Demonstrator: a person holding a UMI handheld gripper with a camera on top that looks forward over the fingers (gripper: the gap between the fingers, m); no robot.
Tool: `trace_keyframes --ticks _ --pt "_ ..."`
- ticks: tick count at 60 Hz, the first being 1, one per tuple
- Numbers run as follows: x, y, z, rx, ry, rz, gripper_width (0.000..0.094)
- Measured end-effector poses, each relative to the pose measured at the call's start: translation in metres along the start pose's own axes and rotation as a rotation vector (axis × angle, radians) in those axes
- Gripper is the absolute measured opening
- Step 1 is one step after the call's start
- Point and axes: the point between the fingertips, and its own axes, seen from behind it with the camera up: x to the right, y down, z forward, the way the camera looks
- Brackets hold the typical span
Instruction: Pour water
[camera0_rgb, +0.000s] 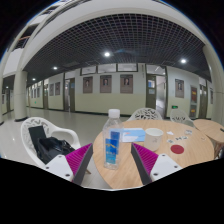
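Because the water bottle (113, 142) looks like thin clear plastic with a blue label, I judge it light, slick and easily dented, best taken around the labelled middle. It stands upright on the round wooden table (195, 150), between my fingers. My claw (113, 160) is wide; whether the pads touch it, I cannot tell.

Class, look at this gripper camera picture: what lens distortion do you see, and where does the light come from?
Gripper view: fisheye bending curves the ceiling grid and walls; recessed ceiling lights light the hall evenly; the water bottle stands between the open gripper fingers on the round table, fairly sharp.
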Motion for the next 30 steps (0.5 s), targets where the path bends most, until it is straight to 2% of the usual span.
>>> trace_keyframes --ticks 12,16,20,21,30 --pt "0.010 0.005 0.094 -0.009 0.113 -0.003 0.0823" --pt "0.014 0.006 0.112 -0.010 0.139 0.014 0.0784" --pt "0.015 0.007 0.126 -0.008 0.146 0.025 0.0529" --pt "0.016 0.009 0.126 -0.011 0.151 0.032 0.0490" --pt "0.017 0.008 0.131 -0.013 0.159 0.075 0.0348"
